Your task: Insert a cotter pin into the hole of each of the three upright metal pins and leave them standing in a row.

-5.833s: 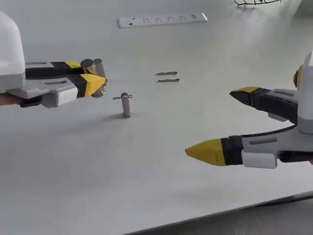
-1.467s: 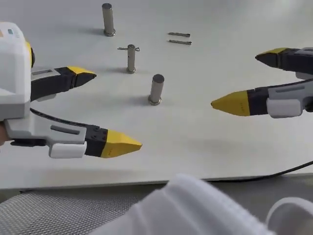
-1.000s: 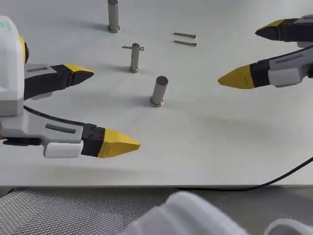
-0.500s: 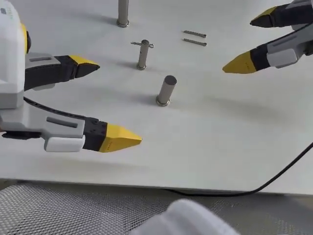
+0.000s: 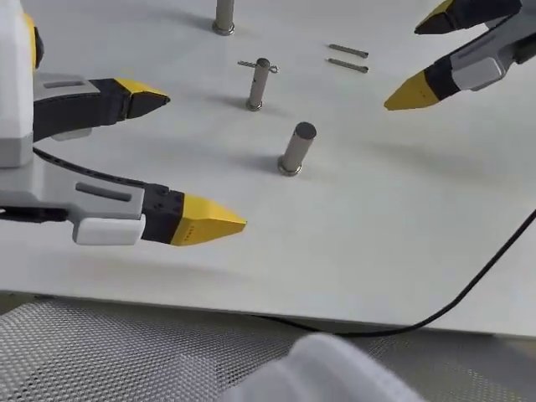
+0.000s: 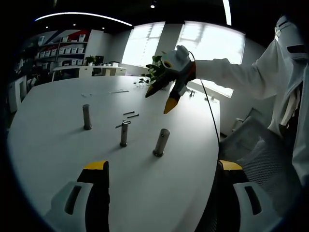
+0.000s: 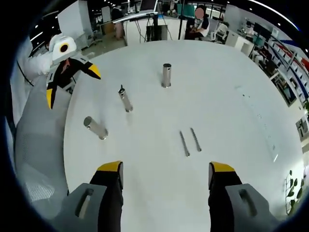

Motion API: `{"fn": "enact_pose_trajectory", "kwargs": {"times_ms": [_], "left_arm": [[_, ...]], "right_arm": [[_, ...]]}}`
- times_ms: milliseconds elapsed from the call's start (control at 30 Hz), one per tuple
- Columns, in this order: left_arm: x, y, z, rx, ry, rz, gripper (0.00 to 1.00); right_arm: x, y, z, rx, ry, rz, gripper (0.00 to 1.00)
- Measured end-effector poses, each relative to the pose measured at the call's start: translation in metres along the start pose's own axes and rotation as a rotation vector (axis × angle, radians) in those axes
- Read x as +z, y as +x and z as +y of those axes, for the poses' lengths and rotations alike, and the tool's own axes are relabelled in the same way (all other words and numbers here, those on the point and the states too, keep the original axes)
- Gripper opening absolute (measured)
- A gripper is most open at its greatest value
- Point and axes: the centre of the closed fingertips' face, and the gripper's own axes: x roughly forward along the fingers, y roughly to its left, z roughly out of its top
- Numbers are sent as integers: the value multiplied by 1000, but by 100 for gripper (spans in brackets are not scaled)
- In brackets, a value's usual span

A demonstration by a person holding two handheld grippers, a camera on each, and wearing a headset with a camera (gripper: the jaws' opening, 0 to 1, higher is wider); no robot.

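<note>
One of three fitted; the next cotter pick-up is due.
Over the desk [image 5: 360, 251], the left gripper [image 5: 203, 162] and right gripper [image 5: 403, 67] hover wide open and empty. Three metal pins [image 5: 296, 149] stand mid-desk, the middle pin [image 5: 260, 82] cottered. Two loose cotter pins [image 5: 347, 57] lie toward the far edge, likely for the right gripper to pinch.

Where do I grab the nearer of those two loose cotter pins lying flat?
Probably pinch the nearer thin metal cotter pin across its mid-shaft, from straight above. It lies flat on the white table, with the other pin close beside it.
</note>
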Motion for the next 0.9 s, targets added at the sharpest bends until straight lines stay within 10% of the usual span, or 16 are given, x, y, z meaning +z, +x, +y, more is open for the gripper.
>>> {"fn": "enact_pose_trajectory", "kwargs": {"times_ms": [900], "left_arm": [[5,10,-4,-11,-20,-20,92]], "right_arm": [[5,58,-30,20,-95,125,17]]}}
